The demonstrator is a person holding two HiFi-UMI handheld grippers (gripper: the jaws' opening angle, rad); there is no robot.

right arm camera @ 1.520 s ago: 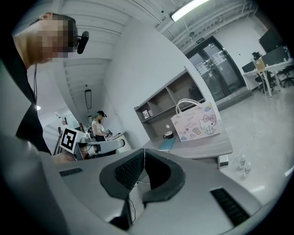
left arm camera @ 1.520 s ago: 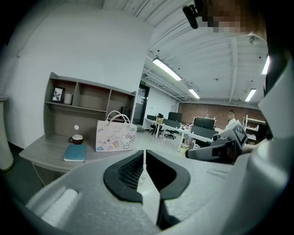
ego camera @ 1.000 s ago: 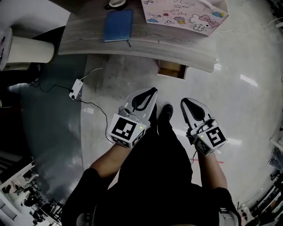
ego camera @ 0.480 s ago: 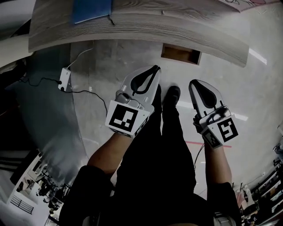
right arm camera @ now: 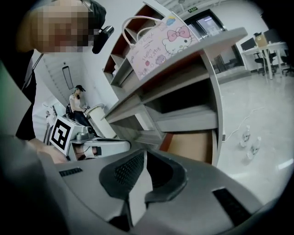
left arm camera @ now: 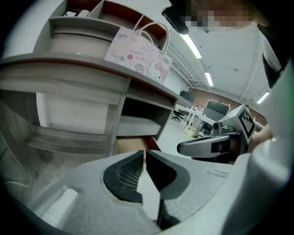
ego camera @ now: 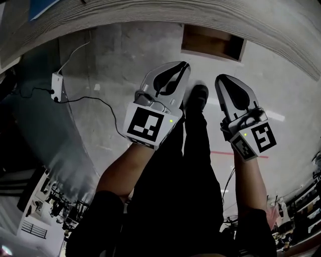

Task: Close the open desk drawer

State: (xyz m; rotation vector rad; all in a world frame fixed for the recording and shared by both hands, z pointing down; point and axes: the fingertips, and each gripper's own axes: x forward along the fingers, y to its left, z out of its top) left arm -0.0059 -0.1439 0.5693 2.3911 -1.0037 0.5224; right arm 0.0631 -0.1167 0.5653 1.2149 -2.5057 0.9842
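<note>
Shifted over the preceding second: the worktop (ego camera: pixel 150 20) edge had slid to the top of the head view, the blue notebook (ego camera: pixel 42 6) was almost out of frame, and both grippers had come closer to the desk.

Item 1. White plug box (ego camera: pixel 56 86) with a black cable, on the floor at left, under the worktop overhang. Not part of the task.

Item 2. Left gripper (ego camera: pixel 184 65), held low over the floor and short of the desk. Its fingers (left arm camera: pixel 124 172) were drawn together to a thin slit, with nothing between them. It touched nothing.

Item 3. One dark shoe (ego camera: pixel 198 95), on the floor between the two grippers.

Item 4. Drawer (ego camera: pixel 213 42), brown inside, pulled out from under the worktop and apparently empty. Both gripper views showed it directly ahead, beyond the fingertips. It was still open.

Item 5. Right gripper (ego camera: pixel 221 79), level with the left one and just below the drawer in the head view. Its fingers (right arm camera: pixel 131 172) were likewise closed to a narrow gap on nothing, and it made no contact with the drawer front.

Item 6. Pink cartoon gift bag (left arm camera: pixel 140 57), upright on the worktop above the drawer.

Status, as judged: the approach was largely made. The push itself had not begun, so the full closing travel was still left.
</note>
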